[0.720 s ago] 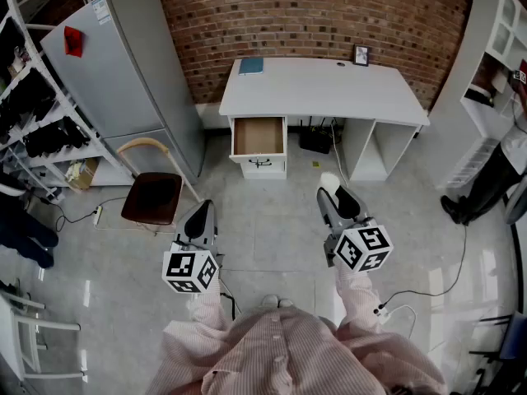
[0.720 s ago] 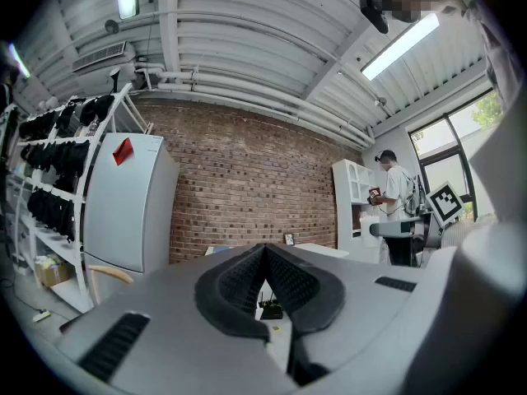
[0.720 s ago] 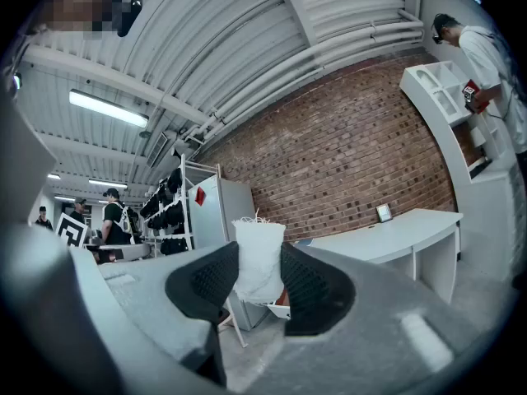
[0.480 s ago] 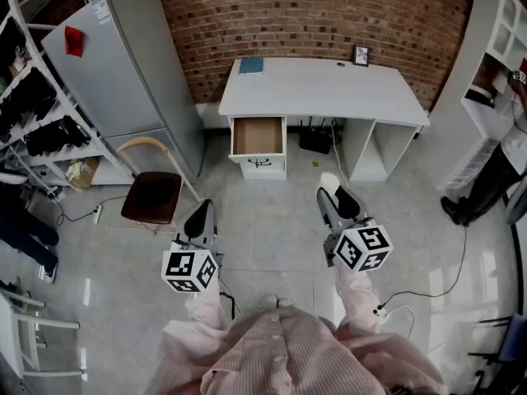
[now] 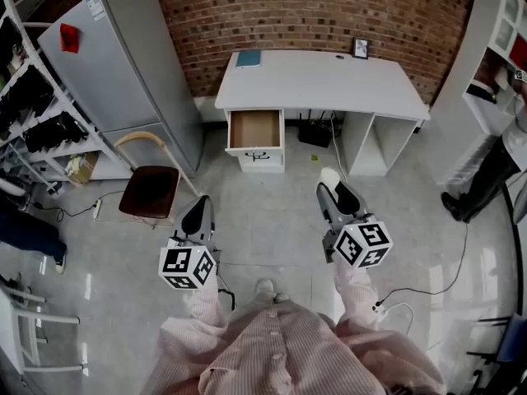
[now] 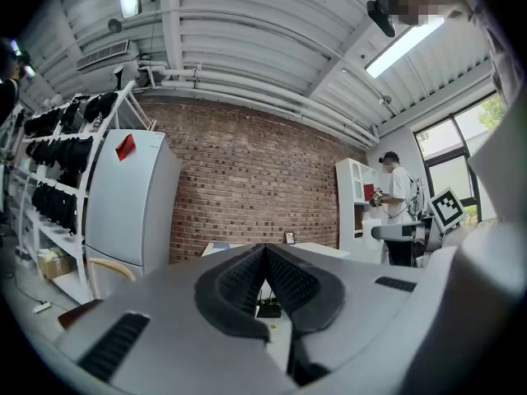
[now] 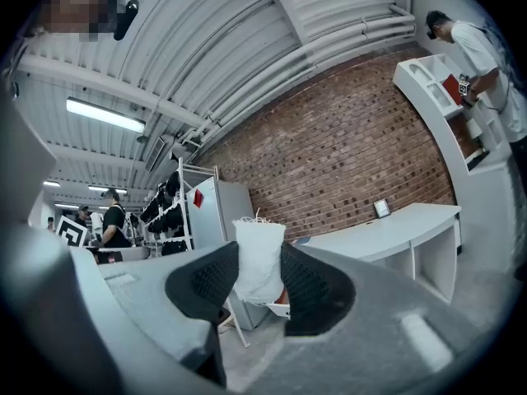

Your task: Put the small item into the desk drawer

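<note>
My right gripper (image 5: 332, 186) is shut on a small white cloth item (image 7: 258, 261), which sticks up between its black pads (image 7: 306, 282); in the head view the white item (image 5: 329, 177) shows at the gripper's tip. My left gripper (image 5: 197, 212) is shut with nothing in it, its pads (image 6: 284, 284) touching. Both are held over the floor, well short of the white desk (image 5: 321, 81). The desk drawer (image 5: 255, 130) at the desk's left stands pulled open and looks empty.
A wooden chair (image 5: 151, 189) stands left of the drawer, beside a grey fridge (image 5: 115, 64). Shelving (image 5: 33, 113) runs along the left wall. A person (image 5: 494, 167) stands by white shelves at right. A cable and power strip (image 5: 387, 307) lie on the floor near my right side.
The view has shifted slightly forward toward the desk; both grippers keep their hold and their places relative to me.
</note>
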A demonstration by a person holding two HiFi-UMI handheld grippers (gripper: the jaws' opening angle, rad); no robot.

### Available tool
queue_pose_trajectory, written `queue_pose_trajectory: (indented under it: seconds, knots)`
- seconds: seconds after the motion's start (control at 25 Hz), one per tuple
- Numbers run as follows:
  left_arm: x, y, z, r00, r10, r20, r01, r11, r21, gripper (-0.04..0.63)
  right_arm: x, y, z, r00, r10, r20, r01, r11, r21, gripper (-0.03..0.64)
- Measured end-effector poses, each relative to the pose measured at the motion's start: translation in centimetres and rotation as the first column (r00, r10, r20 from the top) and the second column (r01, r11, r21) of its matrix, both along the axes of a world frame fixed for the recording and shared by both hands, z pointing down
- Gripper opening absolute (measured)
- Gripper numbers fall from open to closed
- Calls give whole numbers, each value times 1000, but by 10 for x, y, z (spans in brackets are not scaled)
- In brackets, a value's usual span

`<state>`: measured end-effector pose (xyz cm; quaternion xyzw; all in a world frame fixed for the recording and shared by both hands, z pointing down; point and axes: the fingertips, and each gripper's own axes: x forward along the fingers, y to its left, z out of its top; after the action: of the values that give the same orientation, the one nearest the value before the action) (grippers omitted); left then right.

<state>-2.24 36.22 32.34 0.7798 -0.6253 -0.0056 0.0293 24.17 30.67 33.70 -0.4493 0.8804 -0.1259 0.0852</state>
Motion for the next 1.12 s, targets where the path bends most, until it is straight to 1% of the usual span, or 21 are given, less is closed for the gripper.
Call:
queue_pose_trajectory:
  seconds: [0.16,0.28,0.44,0.6,0.84,1.12]
  knots:
    - [-2,-8,1,1000,-4,1,4,1000,2,-2,-2,-9,3,1000,-6,4,6,1000,-3,164]
    - [-5,-17,7,1000,-13,-5,13,1000,-11,-2,-7,-19,9,1000,-16,2,16,1000,-15,164]
    - [-15,-37,16,1000,-16,-14,16,1000,-20,-2,-19,-38,17,1000,-23,-4,23,999,-27,164]
    - [-30,-75,23,1000,-12,-27,11,999,-33,-2,-35,-75,23,1000,-27,-9,26,999,-39,164]
    - [-53,-147,36,999,1,-43,-4,998,-61,-2,-63,-142,38,1000,-30,-9,29,997,-76,164]
    - [-82,-222,62,996,31,-79,-42,990,-135,-2,-99,-208,62,999,-28,-19,25,988,-153,164]
